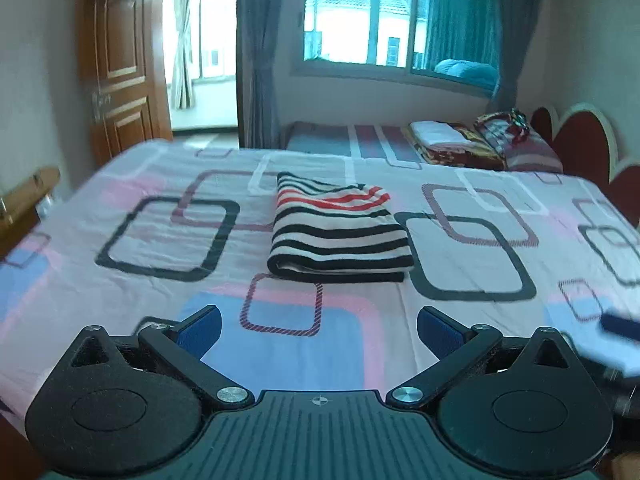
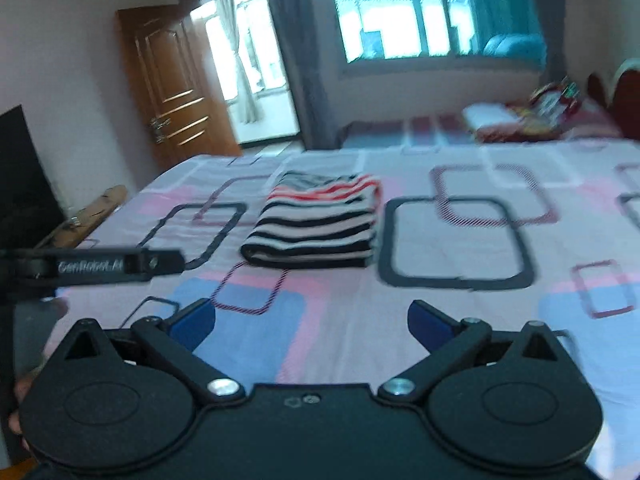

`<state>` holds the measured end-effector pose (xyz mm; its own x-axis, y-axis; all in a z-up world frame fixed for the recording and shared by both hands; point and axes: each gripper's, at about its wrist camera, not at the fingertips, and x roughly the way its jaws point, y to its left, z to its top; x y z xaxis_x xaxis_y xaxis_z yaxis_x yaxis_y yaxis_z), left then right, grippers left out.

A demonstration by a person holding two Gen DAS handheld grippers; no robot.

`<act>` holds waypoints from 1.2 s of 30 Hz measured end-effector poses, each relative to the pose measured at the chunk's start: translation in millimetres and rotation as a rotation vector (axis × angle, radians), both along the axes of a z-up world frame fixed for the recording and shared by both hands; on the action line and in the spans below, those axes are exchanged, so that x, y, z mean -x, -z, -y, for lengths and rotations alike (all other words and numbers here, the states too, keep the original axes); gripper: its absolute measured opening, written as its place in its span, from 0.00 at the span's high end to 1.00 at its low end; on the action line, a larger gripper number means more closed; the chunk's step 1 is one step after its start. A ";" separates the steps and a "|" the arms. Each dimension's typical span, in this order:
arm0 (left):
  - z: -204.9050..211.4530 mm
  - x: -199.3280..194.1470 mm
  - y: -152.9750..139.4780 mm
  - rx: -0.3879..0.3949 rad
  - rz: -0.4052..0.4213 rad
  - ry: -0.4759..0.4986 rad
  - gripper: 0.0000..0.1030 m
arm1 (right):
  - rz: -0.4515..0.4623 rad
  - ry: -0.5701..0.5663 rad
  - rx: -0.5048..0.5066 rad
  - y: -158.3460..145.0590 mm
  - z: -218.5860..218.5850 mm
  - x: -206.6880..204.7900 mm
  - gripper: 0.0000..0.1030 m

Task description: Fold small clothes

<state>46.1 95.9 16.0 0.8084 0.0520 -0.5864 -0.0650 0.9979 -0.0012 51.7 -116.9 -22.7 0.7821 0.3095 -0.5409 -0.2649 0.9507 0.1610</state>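
Two grippers hang over a bed, both with their blue-padded fingers spread wide and nothing between them. From the left wrist view, the left gripper (image 1: 319, 330) has its fingers (image 1: 200, 328) released over a bedsheet of pink, blue and white cloth printed with rounded dark squares (image 1: 132, 236). The folded garment of black, white and red striped knit (image 1: 338, 232) lies flat on that sheet, ahead of the fingertips and in line with the gap between them, well apart from both pads.

From the right wrist view, the right gripper (image 2: 311, 322) is likewise released, its fingers (image 2: 430, 322) empty. The striped garment (image 2: 316, 226) sits ahead of them, nearly in line with the gap, not touched. Left of the right gripper's left finger, the black side of the other gripper crosses the edge of the view.

Far beyond the fingertips stand a brown wooden panelled door (image 1: 120, 76) and a wide window with grey curtains (image 1: 372, 24).
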 end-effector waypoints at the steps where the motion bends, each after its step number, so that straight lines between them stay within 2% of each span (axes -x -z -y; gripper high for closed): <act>1: 3.5 7.7 -3.6 -0.016 0.010 0.008 0.00 | 0.025 0.018 0.012 -4.0 1.1 7.4 0.01; 5: 10.6 33.7 -14.1 -0.011 0.020 0.024 0.00 | 0.137 0.101 0.047 -19.9 6.2 36.3 0.01; 10: 14.9 56.0 -19.0 0.004 0.015 0.025 0.00 | 0.192 0.118 0.064 -29.3 10.0 58.2 0.01; 13: 16.3 65.7 -19.4 -0.010 0.014 0.008 0.00 | 0.195 0.121 0.068 -29.6 11.8 64.6 0.01; 21: 11.1 79.7 -20.9 0.014 0.002 -0.006 0.00 | 0.184 0.133 0.069 -25.8 12.7 76.3 0.01; 36: 13.5 78.1 -25.2 -0.003 0.001 -0.013 0.00 | 0.181 0.138 0.067 -24.4 13.8 82.5 0.01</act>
<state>-32.0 82.4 41.3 0.8083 0.0641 -0.5853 -0.0777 0.9970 0.0018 -30.8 -130.7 1.7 0.9007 0.1607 -0.4036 -0.1501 0.9870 0.0579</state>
